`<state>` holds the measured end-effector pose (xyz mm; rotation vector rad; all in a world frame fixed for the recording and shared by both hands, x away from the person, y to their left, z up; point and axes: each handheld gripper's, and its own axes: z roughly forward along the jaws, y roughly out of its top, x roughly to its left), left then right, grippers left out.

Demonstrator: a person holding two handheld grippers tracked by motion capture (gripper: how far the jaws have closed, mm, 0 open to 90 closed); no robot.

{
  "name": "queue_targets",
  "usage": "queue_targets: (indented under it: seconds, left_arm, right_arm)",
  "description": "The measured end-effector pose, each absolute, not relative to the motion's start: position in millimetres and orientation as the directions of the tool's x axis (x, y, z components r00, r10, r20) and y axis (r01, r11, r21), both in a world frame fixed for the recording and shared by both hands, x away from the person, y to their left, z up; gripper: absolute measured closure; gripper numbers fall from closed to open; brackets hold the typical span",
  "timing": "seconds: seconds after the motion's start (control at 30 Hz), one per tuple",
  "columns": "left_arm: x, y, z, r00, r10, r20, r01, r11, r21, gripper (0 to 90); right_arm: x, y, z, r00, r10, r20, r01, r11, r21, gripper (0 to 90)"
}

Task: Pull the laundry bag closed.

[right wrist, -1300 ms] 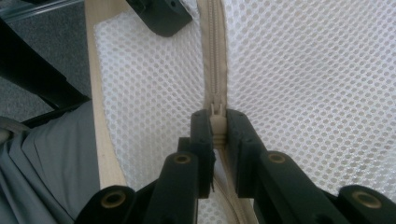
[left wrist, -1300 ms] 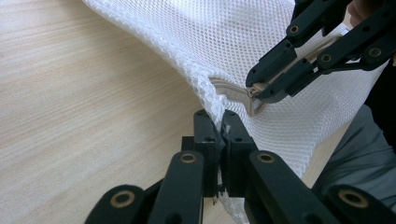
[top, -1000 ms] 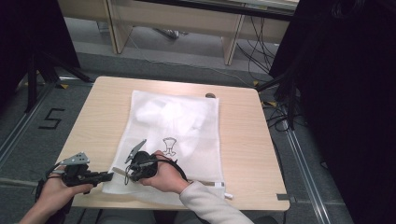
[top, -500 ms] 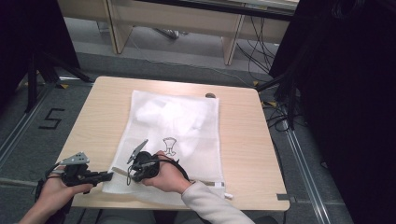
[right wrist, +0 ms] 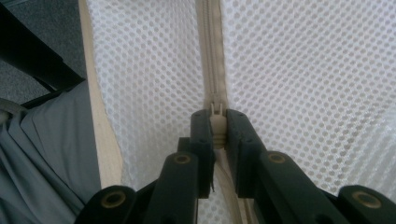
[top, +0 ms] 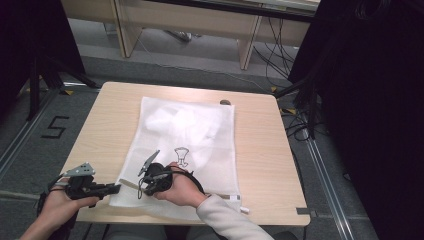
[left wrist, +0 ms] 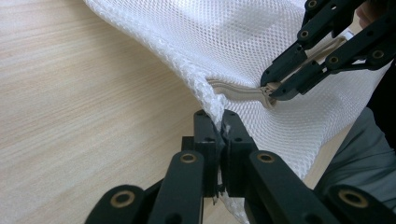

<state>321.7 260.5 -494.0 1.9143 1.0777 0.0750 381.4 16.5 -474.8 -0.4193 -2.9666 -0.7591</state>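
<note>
A white mesh laundry bag [top: 200,125] lies flat on the wooden table [top: 260,150] with crumpled white cloth inside. My left gripper [top: 119,188] is shut on the bag's near left edge; its own view shows the jaws pinching the mesh hem [left wrist: 215,112]. My right gripper [top: 141,187], just to the right of it, is shut on the beige zipper pull [right wrist: 218,131] at the end of the zipper track [right wrist: 212,56]. In the left gripper view the right gripper [left wrist: 270,91] clamps that pull beside the beige zipper [left wrist: 233,92].
A small dark object [top: 225,102] lies on the table by the bag's far edge. A black printed mark [top: 181,155] shows on the bag. A grey sleeve [right wrist: 51,154] hangs below the table's near edge. Cables and desk legs stand beyond the table.
</note>
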Motion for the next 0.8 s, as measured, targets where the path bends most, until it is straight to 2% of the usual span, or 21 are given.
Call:
queue_targets:
  seconds: [0.27,0.37,0.8]
  left_arm:
    - [322,260,-494,0.615,0.706,-0.351,0.65,-0.202,0.733,86.0]
    - [322,261,-494,0.615,0.706,-0.351,0.652,-0.204,0.731,86.0]
    - [322,261,-494,0.61,0.711,-0.35,0.655,-0.203,0.728,86.0]
  right_arm:
    - [380,13,-474,-0.953,0.277,0.126,0.303,0.832,0.464,82.3]
    - [382,11,-474,-0.961,0.251,0.112,0.274,0.845,0.46,82.4]
    - [383,5,-473,-0.959,0.258,0.118,0.283,0.852,0.44,82.3]
